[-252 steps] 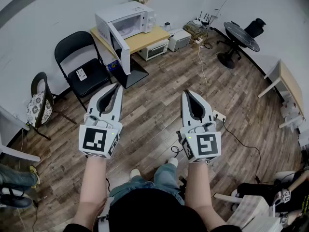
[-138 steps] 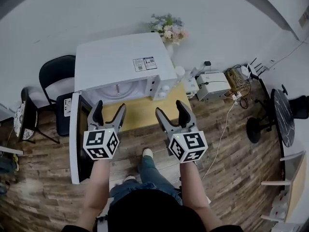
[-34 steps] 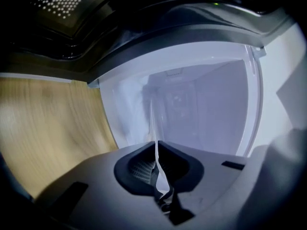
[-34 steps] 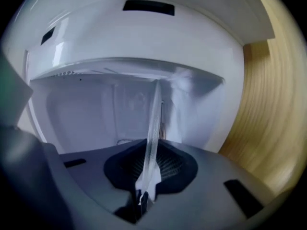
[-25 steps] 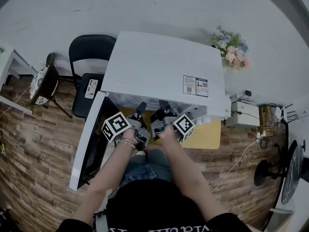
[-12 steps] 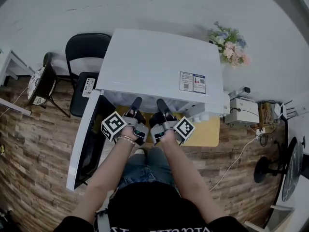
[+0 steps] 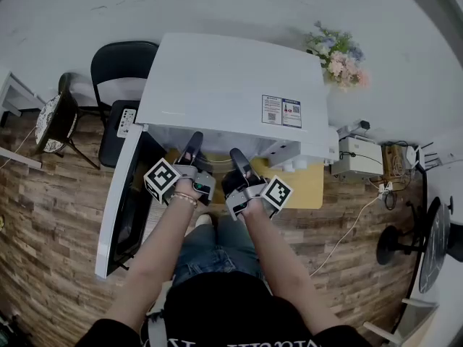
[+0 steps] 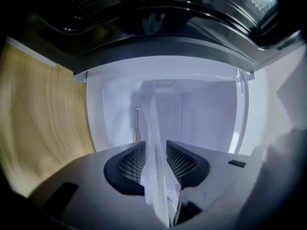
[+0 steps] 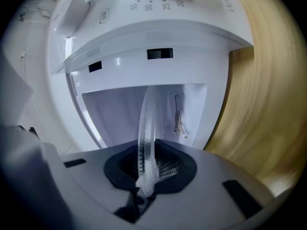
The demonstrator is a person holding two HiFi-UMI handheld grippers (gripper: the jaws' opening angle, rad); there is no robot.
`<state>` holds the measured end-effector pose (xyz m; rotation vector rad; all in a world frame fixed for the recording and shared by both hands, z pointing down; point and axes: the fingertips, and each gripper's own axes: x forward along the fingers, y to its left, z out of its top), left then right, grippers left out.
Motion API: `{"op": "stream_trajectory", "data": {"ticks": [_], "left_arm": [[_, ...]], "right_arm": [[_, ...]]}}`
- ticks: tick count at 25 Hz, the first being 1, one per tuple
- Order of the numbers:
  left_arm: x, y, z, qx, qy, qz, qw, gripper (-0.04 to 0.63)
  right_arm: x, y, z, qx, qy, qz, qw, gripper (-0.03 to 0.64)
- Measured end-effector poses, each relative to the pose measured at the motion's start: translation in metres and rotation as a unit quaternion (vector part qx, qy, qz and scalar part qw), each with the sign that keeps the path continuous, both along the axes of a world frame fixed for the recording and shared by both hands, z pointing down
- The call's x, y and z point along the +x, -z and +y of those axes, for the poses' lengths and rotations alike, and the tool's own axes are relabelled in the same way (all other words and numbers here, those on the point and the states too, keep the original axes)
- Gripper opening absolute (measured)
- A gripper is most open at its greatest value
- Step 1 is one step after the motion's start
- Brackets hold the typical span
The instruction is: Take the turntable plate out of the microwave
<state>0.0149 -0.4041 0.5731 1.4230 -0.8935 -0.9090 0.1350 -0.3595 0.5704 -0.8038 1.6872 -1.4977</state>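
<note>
The clear glass turntable plate [image 8: 154, 143] stands edge-on between the mesh pads of my left gripper [image 8: 155, 153], in front of the open white microwave [image 7: 217, 78]. Its ribbed rim [image 9: 145, 128] also runs down into my right gripper [image 9: 147, 163], which is shut on it. In the head view my left gripper [image 7: 193, 142] and right gripper [image 7: 236, 157] sit side by side just below the microwave's front edge; the plate is too clear to make out there. The lit white cavity [image 8: 201, 114] lies beyond both jaws.
The microwave door [image 7: 116, 201] hangs open at the left. The microwave stands on a wooden table [image 7: 307, 186]. A black chair [image 7: 116, 71] is behind the door, flowers [image 7: 336, 53] at the back right, a small white appliance [image 7: 354, 154] on the floor at right.
Both grippers have drawn back out of the cavity toward the person, with the plate still between their jaws. More of the fingers shows below the microwave's front edge now.
</note>
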Motion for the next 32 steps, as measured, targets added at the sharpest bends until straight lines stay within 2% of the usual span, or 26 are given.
{"op": "stream_trajectory", "data": {"ticks": [9, 16, 23, 29, 32], "left_arm": [[0.0, 0.005, 0.016, 0.002, -0.009, 0.013, 0.9999, 0.13], [0.0, 0.007, 0.032, -0.007, -0.025, 0.013, 0.9996, 0.037], [0.006, 0.012, 0.042, -0.005, -0.044, 0.015, 0.9989, 0.034], [0.009, 0.016, 0.055, -0.004, -0.052, 0.012, 0.9986, 0.035], [0.009, 0.023, 0.065, -0.001, -0.049, 0.017, 0.9987, 0.035]], "right_arm": [[-0.003, 0.006, 0.03, 0.011, 0.029, 0.0, 1.0, 0.046], [-0.007, 0.008, 0.048, 0.012, 0.036, 0.0, 0.999, 0.046], [-0.003, 0.012, 0.06, 0.02, 0.034, 0.002, 0.999, 0.046], [-0.003, 0.017, 0.07, 0.031, 0.056, 0.022, 0.998, 0.049], [-0.003, 0.026, 0.075, 0.04, 0.062, 0.012, 0.997, 0.048]]}}
